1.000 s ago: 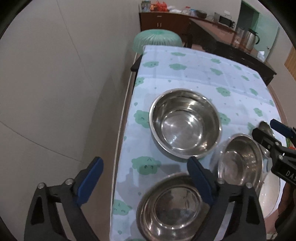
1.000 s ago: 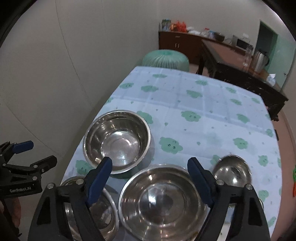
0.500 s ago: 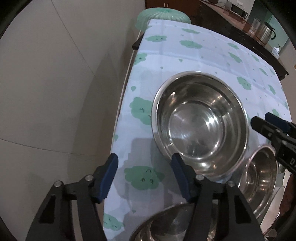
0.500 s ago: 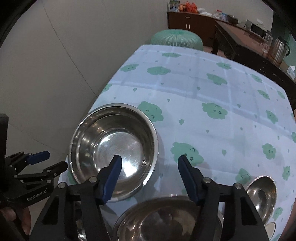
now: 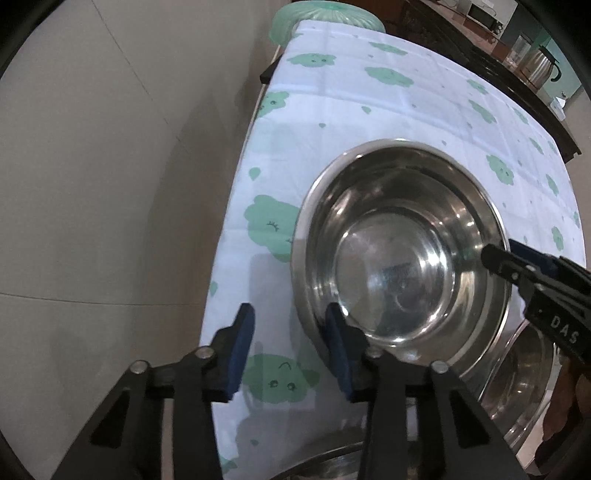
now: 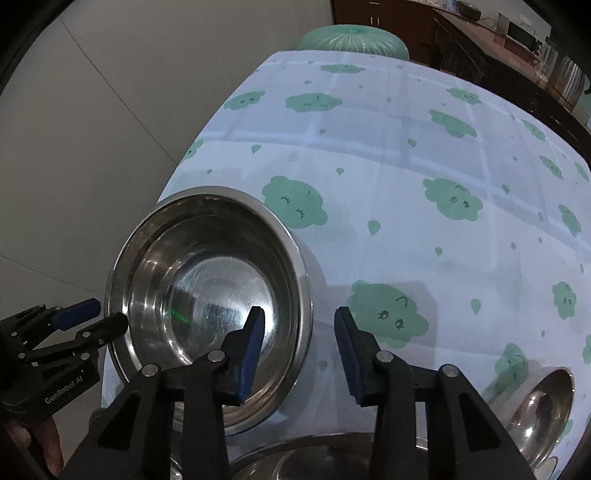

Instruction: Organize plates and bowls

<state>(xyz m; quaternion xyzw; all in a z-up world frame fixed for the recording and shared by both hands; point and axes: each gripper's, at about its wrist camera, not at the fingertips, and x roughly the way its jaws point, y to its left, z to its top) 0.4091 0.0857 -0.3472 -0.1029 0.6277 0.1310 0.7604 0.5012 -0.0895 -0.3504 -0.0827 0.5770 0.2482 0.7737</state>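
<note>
**Stainless steel bowl bracketed by both grippers at its rim**

Stainless steel, round and deep, the large mixing bowl [image 5: 400,254] [image 6: 208,295] sits upright on the pale blue tablecloth with green cloud faces [image 5: 369,99] [image 6: 406,166], close to the table's left edge. Its interior holds nothing but reflections.

Left gripper [image 5: 290,343] [image 6: 92,314]: fingers spread. In the left wrist view the right-hand blue pad [image 5: 338,347] lies inside the bowl wall at 7 o'clock of the rim, and the other pad [image 5: 242,343] stands outside over the cloth. The rim passes between the two pads. Contact with the metal cannot be confirmed.

Right gripper [image 6: 299,347] [image 5: 517,258]: fingers spread. In the right wrist view the left-hand blue pad [image 6: 253,343] is over the bowl interior at 4 o'clock of the rim, and the other pad [image 6: 347,347] is outside above the cloth. The rim lies between them. Contact cannot be confirmed.

Other containers:
- A second steel bowl [image 5: 517,384], empty as far as visible, lies at 4 o'clock of the large bowl, just beside it and partly hidden by the right gripper.
- A broad steel bowl rim [image 6: 314,454] shows at 6 o'clock of the right wrist view, behind the gripper frame; contents cannot be determined.
- A small polished steel bowl [image 6: 543,410] sits at 4 o'clock of that view, well apart from the large bowl, empty.

Beyond the table's far end stands a green ribbed plastic stool [image 6: 352,37] [image 5: 327,18].
</note>
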